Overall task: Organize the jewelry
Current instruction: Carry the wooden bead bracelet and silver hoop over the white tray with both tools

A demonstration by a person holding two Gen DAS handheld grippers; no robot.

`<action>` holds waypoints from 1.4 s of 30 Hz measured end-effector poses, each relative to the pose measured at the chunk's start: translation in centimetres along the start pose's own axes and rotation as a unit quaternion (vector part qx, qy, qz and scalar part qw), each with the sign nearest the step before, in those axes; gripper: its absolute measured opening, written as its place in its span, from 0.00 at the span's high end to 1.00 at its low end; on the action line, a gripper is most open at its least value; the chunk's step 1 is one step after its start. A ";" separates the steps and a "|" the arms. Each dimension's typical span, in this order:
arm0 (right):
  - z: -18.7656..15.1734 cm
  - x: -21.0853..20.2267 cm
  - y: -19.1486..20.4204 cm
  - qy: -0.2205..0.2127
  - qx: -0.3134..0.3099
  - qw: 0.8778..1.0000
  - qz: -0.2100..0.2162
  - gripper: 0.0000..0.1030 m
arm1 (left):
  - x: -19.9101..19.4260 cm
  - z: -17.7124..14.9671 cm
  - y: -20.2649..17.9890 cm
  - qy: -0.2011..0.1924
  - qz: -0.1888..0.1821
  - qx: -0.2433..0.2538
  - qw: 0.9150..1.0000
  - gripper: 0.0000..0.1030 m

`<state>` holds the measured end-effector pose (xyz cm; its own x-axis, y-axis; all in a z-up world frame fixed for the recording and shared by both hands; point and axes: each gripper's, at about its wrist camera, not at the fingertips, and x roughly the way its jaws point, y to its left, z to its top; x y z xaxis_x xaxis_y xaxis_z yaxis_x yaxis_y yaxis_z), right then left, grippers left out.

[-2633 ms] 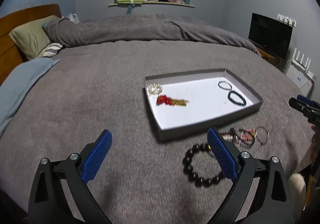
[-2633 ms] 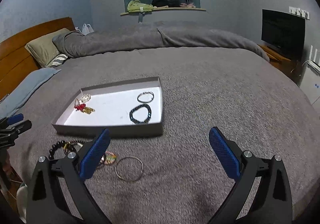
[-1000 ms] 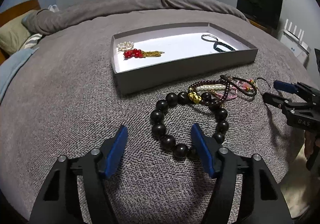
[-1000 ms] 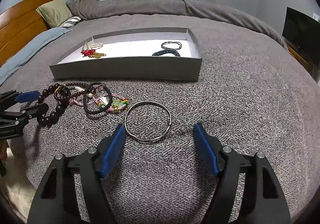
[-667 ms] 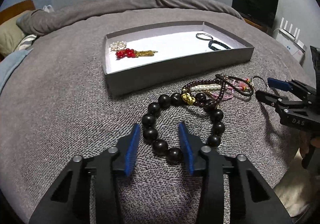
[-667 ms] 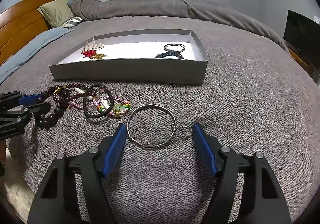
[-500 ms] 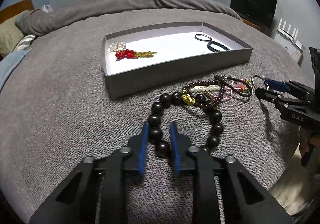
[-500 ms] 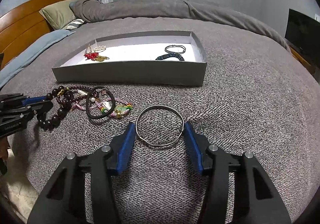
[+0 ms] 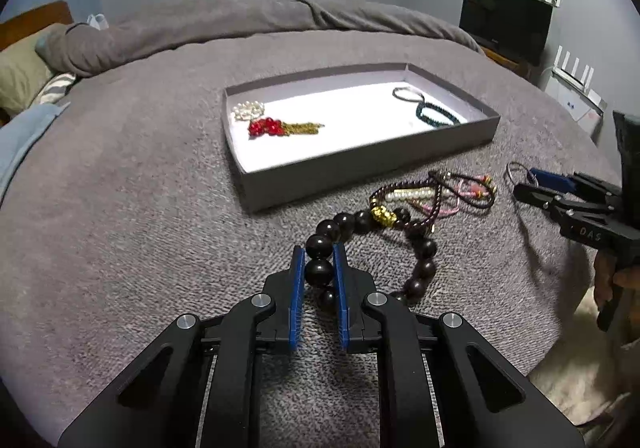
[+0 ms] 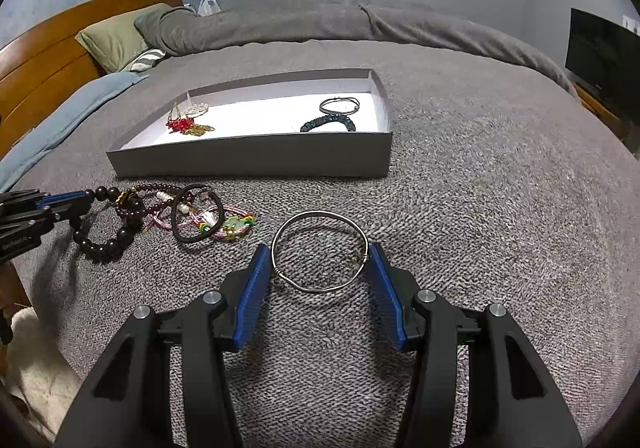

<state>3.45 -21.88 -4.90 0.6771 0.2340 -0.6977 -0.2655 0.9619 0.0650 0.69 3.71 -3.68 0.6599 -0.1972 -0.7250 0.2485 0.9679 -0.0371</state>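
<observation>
A bracelet of big dark beads [image 9: 426,248] lies on the grey blanket. My left gripper [image 9: 319,260] is closing on it, and its blue pads press one bead on both sides. In the right wrist view, the same gripper [image 10: 86,197] comes in from the left at that bracelet [image 10: 96,248]. My right gripper [image 10: 318,252] is shut on a thin silver bangle [image 10: 320,213], with a pad touching each side. Beyond them sits a grey tray [image 9: 360,168] with a white floor. It holds a pearl piece, a red bead tassel and two dark bracelets.
A tangle of thin bracelets and a black hair band [image 10: 208,216] lies between the two grippers, in front of the tray wall [image 10: 248,162]. The bed edge runs close at the lower right, where a hand [image 9: 612,280] holds the right gripper [image 9: 526,184]. A television [image 9: 504,26] stands beyond.
Both grippers went from wide open to closed. The left pads came together on a dark bead, and the right pads closed in against the silver bangle. Both hands edged forward.
</observation>
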 end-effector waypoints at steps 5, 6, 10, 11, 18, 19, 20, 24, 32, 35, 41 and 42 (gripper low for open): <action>0.2 -0.3 0.1 -0.004 -0.004 1.000 0.001 0.51 | -2.5 1.1 0.2 -0.030 0.003 0.008 1.000 0.85; 0.2 -0.4 0.2 -0.004 -0.004 1.000 0.001 0.51 | -3.0 1.4 0.3 -0.036 0.002 0.008 0.999 0.85; 0.3 -0.5 0.4 -0.006 -0.006 1.000 0.002 0.51 | -4.9 2.3 0.6 -0.058 0.003 0.008 0.998 0.85; 0.3 -0.5 0.4 -0.007 -0.007 1.000 0.003 0.51 | -5.3 2.4 0.6 -0.063 0.004 0.007 0.998 0.85; 1.0 -0.8 0.6 -0.011 -0.013 1.000 0.002 0.51 | -6.9 3.7 0.7 -0.086 0.006 0.011 0.996 0.85; 1.3 -1.0 0.7 -0.013 -0.014 1.000 0.003 0.51 | -7.0 4.1 0.7 -0.089 0.006 0.012 0.996 0.85; 1.8 -1.2 0.8 -0.020 -0.017 1.000 0.004 0.51 | -7.0 4.4 0.7 -0.092 0.007 0.013 0.996 0.85; 4.1 -2.0 1.3 -0.045 -0.030 0.999 0.003 0.51 | -6.8 6.7 0.6 -0.112 0.003 0.021 0.994 0.85; 8.4 -0.8 2.1 -0.062 -0.041 0.997 0.005 0.51 | -3.9 11.2 -0.2 -0.121 0.001 0.034 0.992 0.85; 9.6 0.3 2.4 -0.054 -0.043 0.998 0.007 0.51 | -1.6 12.3 0.1 -0.105 -0.023 0.017 0.994 0.85; 10.6 3.1 2.9 -0.029 -0.053 0.998 0.007 0.51 | 1.8 13.0 -1.0 -0.085 -0.057 0.011 0.995 0.85; 10.7 3.7 3.0 -0.023 -0.055 0.998 0.007 0.51 | 2.4 12.9 -0.8 -0.080 -0.061 0.004 0.995 0.85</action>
<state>12.54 -16.59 0.35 0.7023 0.2564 -0.6641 -0.3473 0.9377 -0.0052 11.20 0.44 3.52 0.7287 -0.3363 -0.5966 0.3393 0.9340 -0.1120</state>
